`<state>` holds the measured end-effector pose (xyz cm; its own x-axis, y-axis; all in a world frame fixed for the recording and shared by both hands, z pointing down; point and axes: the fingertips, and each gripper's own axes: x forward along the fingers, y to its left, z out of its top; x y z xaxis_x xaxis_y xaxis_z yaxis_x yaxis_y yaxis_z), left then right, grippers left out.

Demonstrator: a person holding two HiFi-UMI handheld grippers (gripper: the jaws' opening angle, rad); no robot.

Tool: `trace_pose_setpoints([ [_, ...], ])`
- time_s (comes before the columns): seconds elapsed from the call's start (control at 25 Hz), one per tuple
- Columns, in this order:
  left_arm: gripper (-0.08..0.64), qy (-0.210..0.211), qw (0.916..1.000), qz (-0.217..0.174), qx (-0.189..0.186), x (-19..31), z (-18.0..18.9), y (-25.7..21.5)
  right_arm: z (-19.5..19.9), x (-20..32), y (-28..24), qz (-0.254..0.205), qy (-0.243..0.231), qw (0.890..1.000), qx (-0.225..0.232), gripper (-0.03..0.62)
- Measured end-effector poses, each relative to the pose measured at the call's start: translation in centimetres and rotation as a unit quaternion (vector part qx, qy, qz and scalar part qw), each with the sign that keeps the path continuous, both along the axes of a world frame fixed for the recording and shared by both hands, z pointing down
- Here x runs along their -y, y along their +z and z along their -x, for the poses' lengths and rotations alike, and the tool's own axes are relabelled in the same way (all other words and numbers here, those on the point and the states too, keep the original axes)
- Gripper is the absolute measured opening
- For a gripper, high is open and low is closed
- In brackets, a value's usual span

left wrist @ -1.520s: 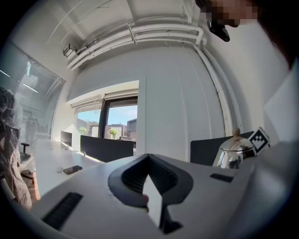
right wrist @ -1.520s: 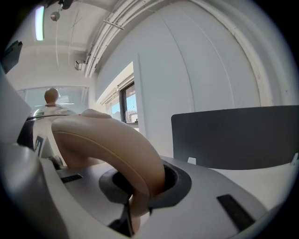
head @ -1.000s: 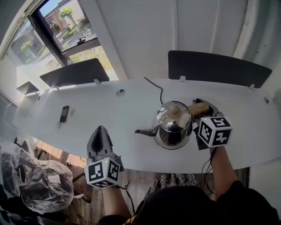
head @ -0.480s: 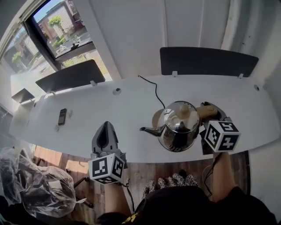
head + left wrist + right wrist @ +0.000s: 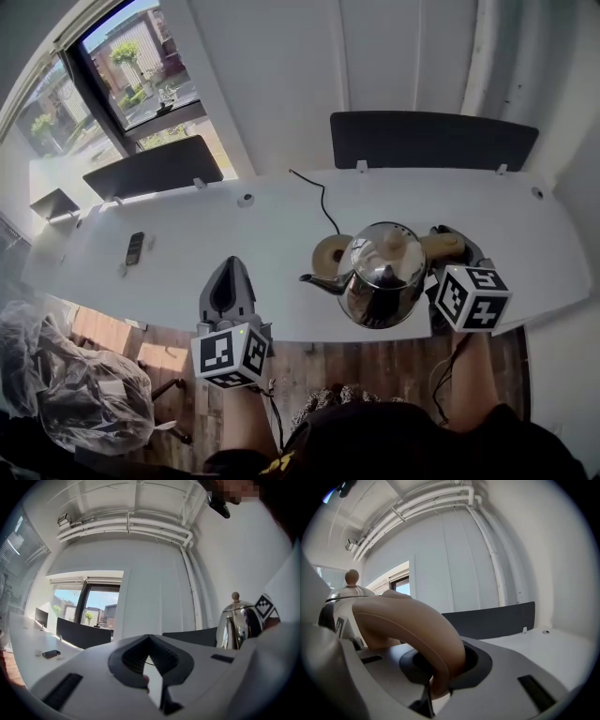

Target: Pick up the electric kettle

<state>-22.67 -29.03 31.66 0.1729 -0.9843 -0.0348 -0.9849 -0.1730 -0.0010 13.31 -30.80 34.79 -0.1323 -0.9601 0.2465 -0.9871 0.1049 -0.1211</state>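
Observation:
The shiny steel electric kettle hangs above the white table's front edge, spout pointing left. My right gripper is shut on its tan handle; in the right gripper view the handle fills the jaws and the lid knob shows at left. The round tan base lies uncovered on the table just left of the kettle. My left gripper is shut and empty over the front edge, well left of the kettle. From the left gripper the kettle shows at right.
A black cord runs from the base toward the back edge. A phone lies at the table's left. Two dark panels stand behind the table. A plastic bag sits on the floor at lower left.
The kettle has come up off its tan base and shifted right with my right gripper, leaving the base uncovered. My left gripper has drifted a little.

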Motion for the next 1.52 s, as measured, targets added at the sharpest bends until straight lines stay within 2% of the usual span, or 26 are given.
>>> trace_pose_setpoints([
  [0.36, -0.003, -0.007, 1.0, -0.004, 0.001, -5.0, -5.4, -0.8, -5.2, -5.2, -0.7, -0.009, -0.005, 1.0, 0.003, 0.054],
  [0.64, -0.003, -0.017, 0.9998, -0.003, 0.01, -11.2, -9.2, -0.5, -9.1, -10.4, -1.0, -0.009, -0.003, 1.0, -0.005, 0.054],
  [1.0, -0.003, -0.039, 0.9989, 0.004, 0.025, -16.1, -9.5, -0.5, -10.2, -13.4, -0.5, -0.011, -0.014, 1.0, 0.006, 0.054],
  [1.52, -0.003, -0.029, 0.9995, -0.009, 0.013, -16.6, -8.9, -1.9, -9.8, -14.6, -2.2, -0.019, -0.003, 1.0, -0.007, 0.054],
])
